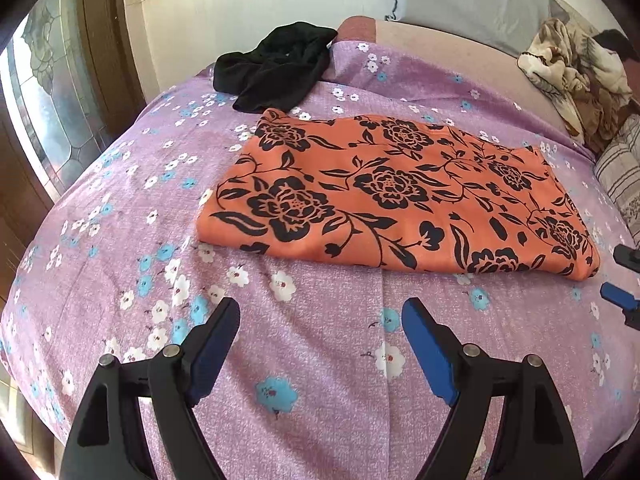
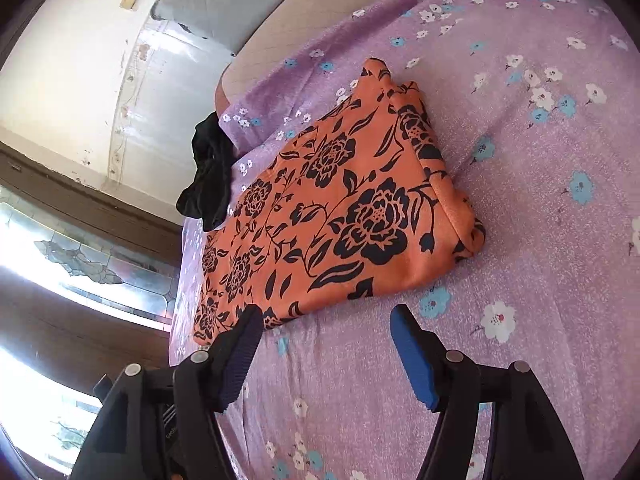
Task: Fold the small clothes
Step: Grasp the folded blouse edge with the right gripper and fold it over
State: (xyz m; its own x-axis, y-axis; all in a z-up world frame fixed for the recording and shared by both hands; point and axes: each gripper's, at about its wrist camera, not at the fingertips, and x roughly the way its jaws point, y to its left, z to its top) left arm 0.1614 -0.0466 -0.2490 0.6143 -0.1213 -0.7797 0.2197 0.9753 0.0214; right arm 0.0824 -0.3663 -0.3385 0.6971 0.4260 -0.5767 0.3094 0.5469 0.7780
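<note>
A folded orange garment with black flower print (image 1: 400, 196) lies flat on a purple floral bedsheet (image 1: 120, 200), a crumpled black garment (image 1: 276, 66) just beyond it near the bed's edge. The left gripper (image 1: 320, 312) and right gripper (image 2: 326, 318) hover over the sheet, jaws spread wide, holding nothing.

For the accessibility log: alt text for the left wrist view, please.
A folded orange floral garment lies flat on a purple flowered bedsheet, a crumpled black garment behind it. The open left hand-held gripper hovers empty in front.
</note>
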